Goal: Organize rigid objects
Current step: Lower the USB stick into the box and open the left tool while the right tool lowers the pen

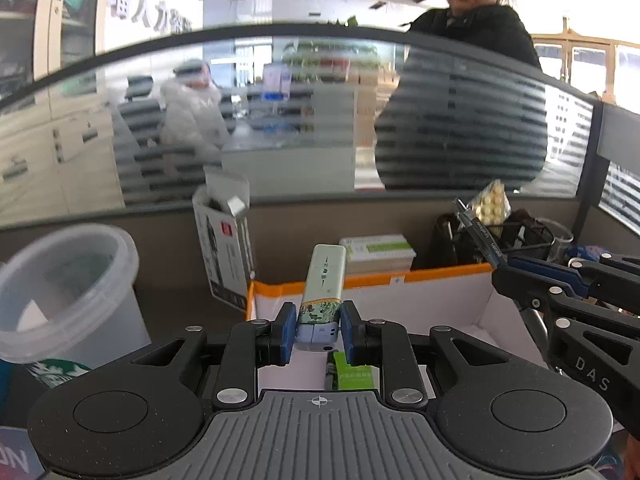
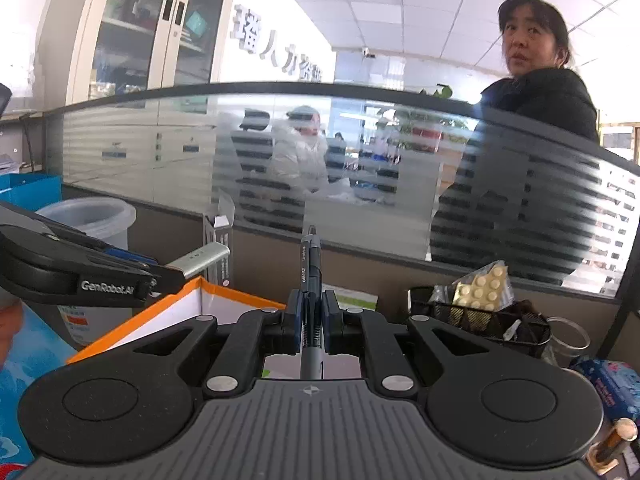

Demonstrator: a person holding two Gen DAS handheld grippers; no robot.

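Both tools loaded above orange-rimmed box: left gripper clamps lighter, right gripper pinches pen. Suggest lowering each inside the rim before releasing, 1 at a time.

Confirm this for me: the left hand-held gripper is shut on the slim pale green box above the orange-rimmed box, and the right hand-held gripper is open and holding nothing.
Only the last part is wrong. The right hand-held gripper is shut on a dark pen, as the right wrist view shows. The left hand-held gripper does grip the slim pale green box above the orange-rimmed box.
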